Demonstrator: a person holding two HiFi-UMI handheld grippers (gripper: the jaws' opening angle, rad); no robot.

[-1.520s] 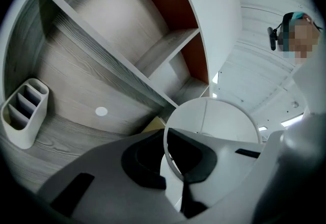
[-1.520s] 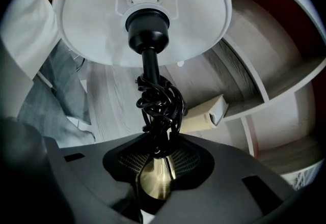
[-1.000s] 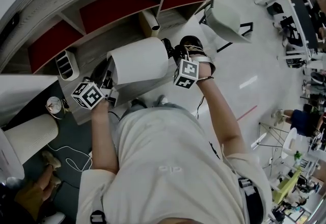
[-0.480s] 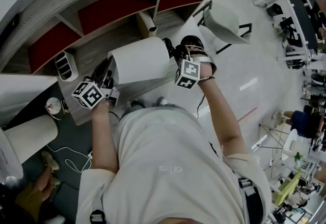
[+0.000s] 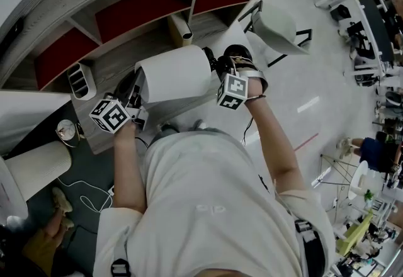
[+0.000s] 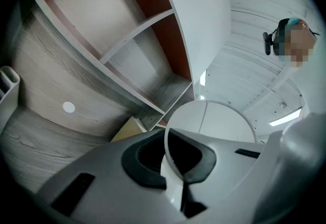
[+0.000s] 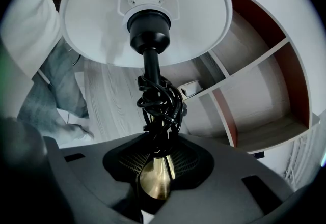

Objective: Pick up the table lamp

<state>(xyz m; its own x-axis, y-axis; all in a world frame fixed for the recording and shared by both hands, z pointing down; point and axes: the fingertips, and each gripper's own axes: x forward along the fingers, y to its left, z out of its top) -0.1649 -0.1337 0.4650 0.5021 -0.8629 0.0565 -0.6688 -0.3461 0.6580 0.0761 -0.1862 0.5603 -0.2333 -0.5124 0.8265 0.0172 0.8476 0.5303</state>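
The lamp lay at the centre of the head view, its long axis running left to right between both tongs. My right gripper was clamped on the smooth brass stem, under the coiled black cord. My left gripper was pinched on the thin rim of the white shade. The grey wooden shelf sat at upper left.

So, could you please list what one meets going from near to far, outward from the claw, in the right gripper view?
Brass lamp stem → coiled black cord → black bulb socket → white lampshade.
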